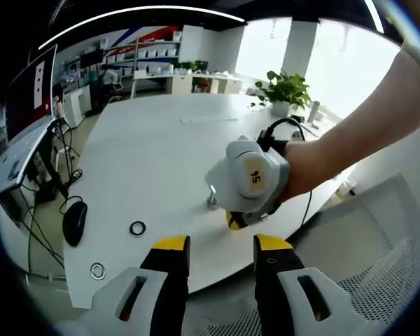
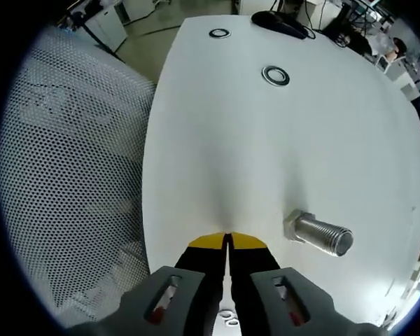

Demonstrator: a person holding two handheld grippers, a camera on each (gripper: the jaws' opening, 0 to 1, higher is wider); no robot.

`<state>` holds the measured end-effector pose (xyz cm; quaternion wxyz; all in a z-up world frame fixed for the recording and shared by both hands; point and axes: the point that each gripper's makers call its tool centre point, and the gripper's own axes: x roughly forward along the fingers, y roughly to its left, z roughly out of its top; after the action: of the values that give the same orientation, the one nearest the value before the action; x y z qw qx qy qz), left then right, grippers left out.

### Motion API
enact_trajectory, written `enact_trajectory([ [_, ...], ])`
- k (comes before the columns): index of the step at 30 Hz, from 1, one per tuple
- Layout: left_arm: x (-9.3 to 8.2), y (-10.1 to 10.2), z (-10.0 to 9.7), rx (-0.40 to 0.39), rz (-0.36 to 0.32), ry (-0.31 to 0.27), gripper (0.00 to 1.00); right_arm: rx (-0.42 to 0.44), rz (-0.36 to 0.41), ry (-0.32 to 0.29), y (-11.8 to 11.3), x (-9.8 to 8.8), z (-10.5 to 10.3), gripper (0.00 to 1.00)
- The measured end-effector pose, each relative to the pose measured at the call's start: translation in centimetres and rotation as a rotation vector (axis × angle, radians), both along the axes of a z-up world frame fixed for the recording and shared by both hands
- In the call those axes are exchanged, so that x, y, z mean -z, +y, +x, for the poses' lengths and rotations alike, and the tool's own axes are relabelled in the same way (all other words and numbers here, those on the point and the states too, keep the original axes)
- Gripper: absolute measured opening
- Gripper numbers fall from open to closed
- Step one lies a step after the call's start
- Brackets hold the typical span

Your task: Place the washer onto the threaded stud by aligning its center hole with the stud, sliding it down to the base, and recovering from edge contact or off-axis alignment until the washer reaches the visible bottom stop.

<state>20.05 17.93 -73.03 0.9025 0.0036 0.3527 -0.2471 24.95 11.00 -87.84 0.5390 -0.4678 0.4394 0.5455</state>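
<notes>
Number "15" on right tongs point(image 1: 239, 218)

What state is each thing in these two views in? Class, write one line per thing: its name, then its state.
Left gripper: jaws open, holding nothing.
Right gripper: jaws shut, tips near the table.
Threaded stud: standing on its hex base, no washer on it.
Nearer washer: lying flat on the table, untouched.
Farther washer: lying flat near the table edge.
Mouse: resting on the table, cable attached.
</notes>
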Motion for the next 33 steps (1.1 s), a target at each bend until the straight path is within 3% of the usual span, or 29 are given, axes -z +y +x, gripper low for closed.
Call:
enact_trajectory([
  [6,-0.1,0.0,0.0,-0.006,-0.008,-0.003,0.34,0.049,0.032,0.013,-0.2,-0.6,-0.3,0.08],
  [11,0.0,0.1,0.0,-0.006,-0.004,-0.002,0.35,0.211,0.225,0.016,0.4,-3.7,-0.6,0.18],
  [16,-0.1,0.2,0.1,-0.011,-0.009,-0.002,0.35,0.448,0.565,0.019,0.1,-10.6,-0.5,0.23],
  [19,0.1,0.0,0.0,0.002,-0.003,0.003,0.35,0.615,0.773,0.062,-0.7,-14.6,0.1,0.25],
  [20,0.1,-0.1,-0.1,0.005,-0.002,0.004,0.35,0.7,0.895,0.068,-1.3,-16.9,0.9,0.27],
  [22,0.1,-0.1,-0.1,0.007,-0.001,0.008,0.34,0.809,1.037,0.034,-3.3,-19.9,2.1,0.31],
  [24,0.2,-0.1,-0.2,0.009,0.002,0.015,0.34,0.896,1.108,0.006,-5.5,-21.6,2.8,0.33],
  [28,0.2,0.0,-0.2,0.012,0.008,0.016,0.35,0.973,1.142,-0.049,-9.4,-22.8,3.0,0.34],
  [33,-0.2,0.1,0.1,0.0,-0.005,0.003,0.35,1.004,1.121,-0.125,-15.0,-24.0,1.2,0.35],
])
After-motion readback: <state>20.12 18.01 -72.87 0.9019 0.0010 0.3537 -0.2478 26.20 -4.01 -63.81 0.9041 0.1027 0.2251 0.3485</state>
